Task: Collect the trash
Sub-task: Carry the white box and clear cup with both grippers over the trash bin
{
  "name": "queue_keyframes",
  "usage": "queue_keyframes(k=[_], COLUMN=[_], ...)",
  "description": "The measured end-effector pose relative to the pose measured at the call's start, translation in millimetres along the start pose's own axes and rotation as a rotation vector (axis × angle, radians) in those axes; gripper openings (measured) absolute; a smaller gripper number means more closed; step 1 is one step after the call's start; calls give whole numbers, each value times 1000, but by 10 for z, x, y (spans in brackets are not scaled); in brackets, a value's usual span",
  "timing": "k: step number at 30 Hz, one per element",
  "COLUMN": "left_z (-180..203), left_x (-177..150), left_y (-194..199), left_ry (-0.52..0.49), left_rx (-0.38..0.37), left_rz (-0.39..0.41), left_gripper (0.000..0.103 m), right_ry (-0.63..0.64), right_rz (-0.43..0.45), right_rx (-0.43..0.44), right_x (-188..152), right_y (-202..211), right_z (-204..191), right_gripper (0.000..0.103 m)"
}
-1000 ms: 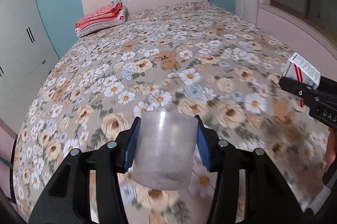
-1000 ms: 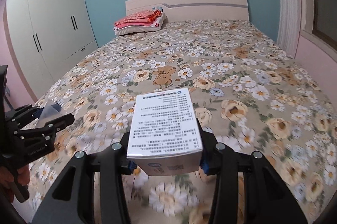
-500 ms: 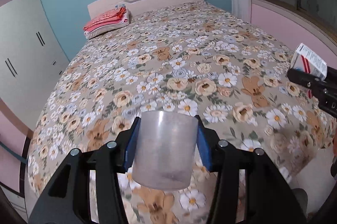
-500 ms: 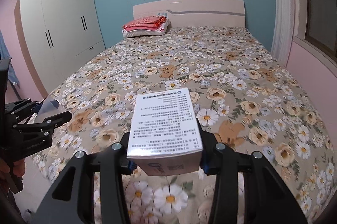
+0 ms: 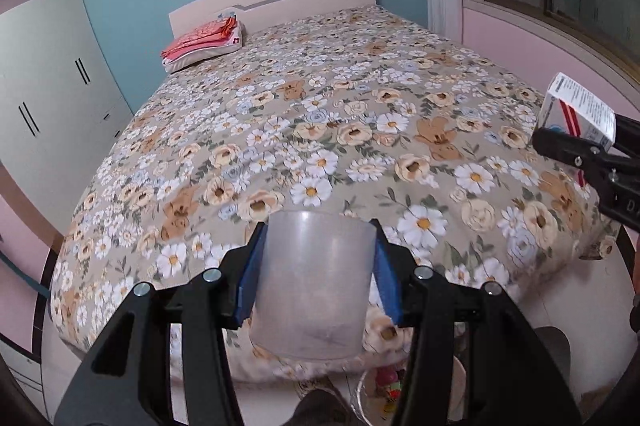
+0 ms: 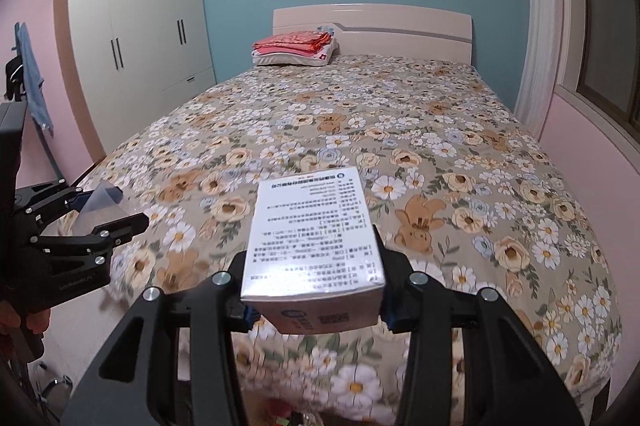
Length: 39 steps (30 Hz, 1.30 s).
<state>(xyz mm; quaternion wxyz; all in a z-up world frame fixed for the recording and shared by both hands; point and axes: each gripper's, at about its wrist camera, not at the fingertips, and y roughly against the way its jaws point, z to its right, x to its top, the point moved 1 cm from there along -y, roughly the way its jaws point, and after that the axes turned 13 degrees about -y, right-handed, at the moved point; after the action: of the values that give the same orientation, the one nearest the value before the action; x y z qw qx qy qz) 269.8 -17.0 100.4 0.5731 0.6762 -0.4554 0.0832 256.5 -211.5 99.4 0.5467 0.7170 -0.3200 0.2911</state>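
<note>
Floral bed (image 6: 440,153) behind right hand-held gripper (image 6: 314,290) clamping Chinese-printed box (image 6: 314,238).

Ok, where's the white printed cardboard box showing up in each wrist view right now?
Left wrist: the white printed cardboard box sits at the far right edge, clamped in the right gripper.
Right wrist: the same box fills the lower centre between the jaws.
Shared landmark: the folded red blanket on the pillow by the headboard.

Frosted translucent plastic cup (image 5: 316,286), glossy printed card box (image 6: 314,234), matt black plastic grippers with shiny metal screws, soft floral cloth bedspread (image 5: 360,129), glossy headboard (image 6: 372,25).
</note>
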Motion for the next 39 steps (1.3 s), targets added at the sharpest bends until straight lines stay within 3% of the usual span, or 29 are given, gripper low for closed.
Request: queue_keyframes(k=[10,19,28,39], left_z=[374,680,1054,1339], left_x=[-604,-1119,-1687,-2094], left_y=[112,-103,-490,-846], left_ry=[27,41,25,44], left_rx=[2,-43,-89,-119], left_rz=[-32,-105,-195,-246], left_gripper=[50,50,50,50], right_ry=[44,66,34,-16], right_rz=[-43,-77,-192,-334], right_rx=[30,44,43,19], right_x=[-707,-1198,-1723,-2369], right_y=[362,378,115,-281], right_z=[-6,8,58,166], right_gripper=[46,46,46,46])
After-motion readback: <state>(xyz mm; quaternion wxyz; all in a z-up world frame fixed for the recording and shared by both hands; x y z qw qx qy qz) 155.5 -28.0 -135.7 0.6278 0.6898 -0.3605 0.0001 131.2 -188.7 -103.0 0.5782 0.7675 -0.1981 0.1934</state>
